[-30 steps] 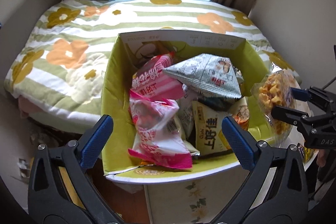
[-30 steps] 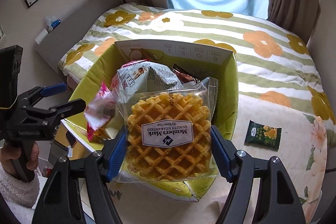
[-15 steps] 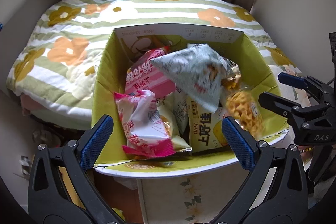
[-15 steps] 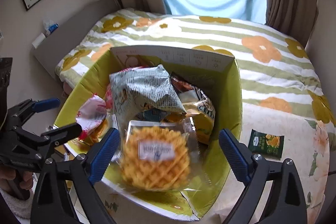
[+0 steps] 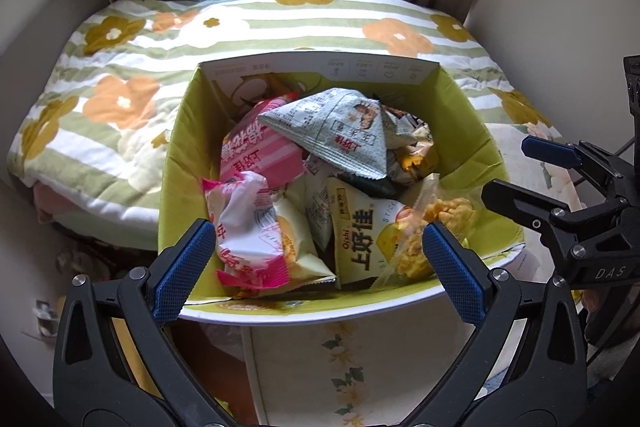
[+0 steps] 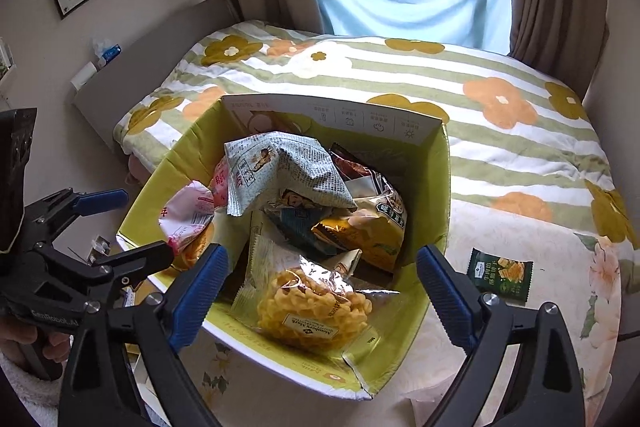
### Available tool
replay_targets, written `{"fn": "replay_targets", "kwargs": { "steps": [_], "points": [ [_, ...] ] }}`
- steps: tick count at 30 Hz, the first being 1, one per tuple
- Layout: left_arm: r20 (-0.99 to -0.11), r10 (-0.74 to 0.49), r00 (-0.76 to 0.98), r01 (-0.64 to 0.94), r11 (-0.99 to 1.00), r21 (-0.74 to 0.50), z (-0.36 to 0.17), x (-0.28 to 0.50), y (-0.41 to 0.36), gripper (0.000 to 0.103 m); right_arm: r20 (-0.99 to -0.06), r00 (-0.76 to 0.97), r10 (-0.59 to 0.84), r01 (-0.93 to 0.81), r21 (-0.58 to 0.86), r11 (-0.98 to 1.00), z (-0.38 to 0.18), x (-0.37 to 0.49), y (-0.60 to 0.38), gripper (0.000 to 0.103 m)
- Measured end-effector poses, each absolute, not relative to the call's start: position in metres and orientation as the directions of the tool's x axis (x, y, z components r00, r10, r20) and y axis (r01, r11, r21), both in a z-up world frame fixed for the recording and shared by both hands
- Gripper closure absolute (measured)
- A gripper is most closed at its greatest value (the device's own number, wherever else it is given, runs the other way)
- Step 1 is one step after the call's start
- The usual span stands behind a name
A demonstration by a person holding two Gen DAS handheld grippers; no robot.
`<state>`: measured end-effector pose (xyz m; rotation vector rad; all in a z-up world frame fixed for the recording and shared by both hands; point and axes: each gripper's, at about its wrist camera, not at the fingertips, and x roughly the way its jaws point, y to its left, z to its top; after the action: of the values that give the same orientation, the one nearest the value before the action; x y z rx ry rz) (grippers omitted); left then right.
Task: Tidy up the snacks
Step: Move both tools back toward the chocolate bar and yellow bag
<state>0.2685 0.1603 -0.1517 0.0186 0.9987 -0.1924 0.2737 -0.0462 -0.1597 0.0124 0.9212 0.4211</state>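
A yellow-green cardboard box (image 5: 192, 147) (image 6: 434, 187) holds several snack packs. A clear waffle pack (image 6: 312, 307) lies inside at its near corner; it also shows in the left wrist view (image 5: 444, 223). A grey newsprint-pattern bag (image 5: 340, 135) sits on top, with pink packs (image 5: 252, 227) to the left. My right gripper (image 6: 322, 297) is open and empty above the waffle pack. My left gripper (image 5: 316, 267) is open and empty over the box's near edge. A small dark green snack pack (image 6: 500, 275) lies on the table to the right of the box.
The box stands on a floral tablecloth (image 6: 540, 307) beside a bed with a flowered striped quilt (image 6: 440, 75). Curtains and a window lie beyond. A shelf with small items (image 6: 100, 63) runs along the left wall.
My right gripper opened and let go of the waffle pack, which dropped into the box's near corner. Both grippers rose slightly. The left gripper stayed open.
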Motion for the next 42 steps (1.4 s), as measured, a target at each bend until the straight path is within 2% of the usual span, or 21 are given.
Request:
{"fn": "replay_targets", "kwargs": {
  "steps": [15, 29, 35, 42],
  "points": [
    [-0.825, -0.277, 0.493, 0.351, 0.931, -0.102, -0.144, 0.257, 0.108, 0.0, -0.782, 0.574, 0.241, -0.255, 0.108, 0.961, -0.141, 0.239, -0.091, 0.009],
    [-0.821, -0.349, 0.452, 0.466, 0.877, -0.117, -0.148, 0.228, 0.02, 0.0, -0.803, 0.581, 0.137, -0.137, 0.069, 0.988, -0.139, 0.182, -0.198, 0.009],
    [-0.824, -0.34, 0.453, 0.443, 0.888, -0.122, -0.151, 0.206, -0.031, 0.0, -0.826, 0.544, 0.148, -0.177, 0.059, 0.982, -0.15, 0.159, -0.248, 0.009],
    [-0.848, -0.311, 0.429, 0.418, 0.901, -0.119, -0.171, 0.175, -0.095, 0.0, -0.883, 0.434, 0.177, -0.306, 0.041, 0.951, -0.181, 0.129, -0.304, 0.009]
  ]
}}
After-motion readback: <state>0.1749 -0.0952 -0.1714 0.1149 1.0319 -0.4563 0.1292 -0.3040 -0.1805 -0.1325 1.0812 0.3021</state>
